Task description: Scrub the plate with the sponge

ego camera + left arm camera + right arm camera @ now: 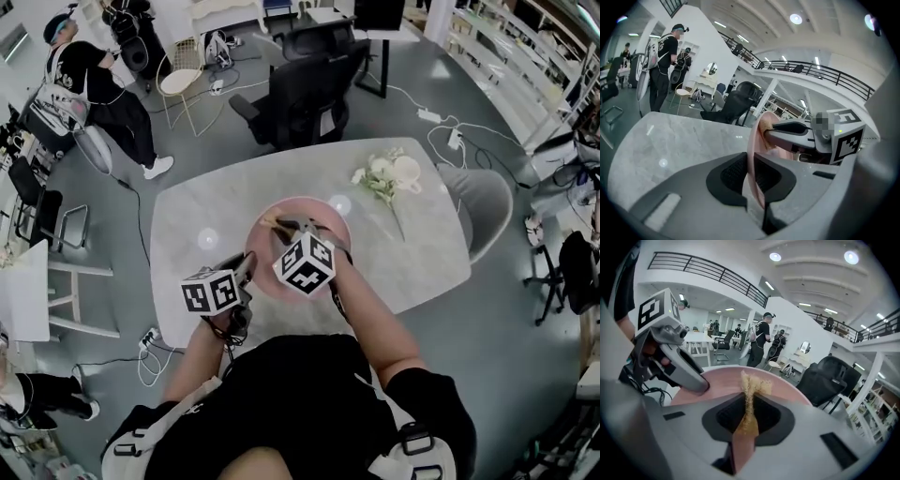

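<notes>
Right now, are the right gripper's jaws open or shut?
Shut on the sponge: the right gripper has its jaws pinching the tan fibres between them, just in front of the pink plate.

So the table (412,253) was a pale marble-look one with rounded corners, standing on a grey floor (187,141). A pink plate (323,216) was on it near the front edge, couldn't tell if it sat flat. A bunch of white flowers (386,176) lay well apart from it, toward the far right
</notes>
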`<state>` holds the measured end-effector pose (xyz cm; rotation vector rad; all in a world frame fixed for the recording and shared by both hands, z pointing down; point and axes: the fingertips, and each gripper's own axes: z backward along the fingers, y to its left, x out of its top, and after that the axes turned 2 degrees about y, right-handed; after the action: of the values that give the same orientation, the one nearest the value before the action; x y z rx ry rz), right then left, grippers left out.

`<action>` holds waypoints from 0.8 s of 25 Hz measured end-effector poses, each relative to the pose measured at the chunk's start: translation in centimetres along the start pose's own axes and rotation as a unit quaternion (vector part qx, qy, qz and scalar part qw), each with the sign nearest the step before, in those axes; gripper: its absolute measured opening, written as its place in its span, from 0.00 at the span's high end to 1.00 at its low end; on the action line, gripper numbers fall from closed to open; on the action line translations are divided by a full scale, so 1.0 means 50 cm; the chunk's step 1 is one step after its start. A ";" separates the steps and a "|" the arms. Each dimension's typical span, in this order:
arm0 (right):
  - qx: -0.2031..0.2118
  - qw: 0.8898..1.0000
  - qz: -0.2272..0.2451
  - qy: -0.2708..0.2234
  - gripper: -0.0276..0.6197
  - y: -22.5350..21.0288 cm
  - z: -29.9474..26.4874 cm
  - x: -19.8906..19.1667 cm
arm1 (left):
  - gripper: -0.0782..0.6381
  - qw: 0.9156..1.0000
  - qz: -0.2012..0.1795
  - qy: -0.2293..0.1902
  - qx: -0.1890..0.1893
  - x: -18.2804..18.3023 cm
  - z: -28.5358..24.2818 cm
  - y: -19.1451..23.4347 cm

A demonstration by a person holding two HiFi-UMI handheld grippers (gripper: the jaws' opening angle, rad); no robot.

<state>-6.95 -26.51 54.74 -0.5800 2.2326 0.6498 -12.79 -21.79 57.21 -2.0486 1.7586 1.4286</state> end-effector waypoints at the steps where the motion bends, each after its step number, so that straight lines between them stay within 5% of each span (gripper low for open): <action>1: 0.017 1.000 -0.005 -0.002 0.88 0.016 -0.002 0.001 | 0.85 1.000 0.001 -0.001 0.004 -0.001 0.005 0.003; 7: 0.093 0.995 0.022 0.009 0.88 0.112 -0.022 -0.007 | 0.85 0.999 0.044 -0.005 0.013 -0.015 0.015 0.024; 11: 0.157 0.987 -0.019 0.000 0.88 0.177 -0.029 -0.005 | 0.85 0.998 0.056 -0.018 0.031 -0.005 0.032 0.045; 16: 0.167 0.981 -0.093 -0.025 0.88 0.209 -0.041 0.005 | 0.85 0.993 0.103 -0.039 0.034 0.005 0.045 0.074; 20: 0.181 0.979 -0.097 -0.017 0.88 0.235 -0.046 -0.004 | 0.85 0.990 0.125 -0.051 0.040 0.006 0.051 0.093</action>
<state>-14.76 -18.81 59.50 -0.5843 2.1562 0.1460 -18.07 -22.05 57.81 -1.7343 2.0500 1.4682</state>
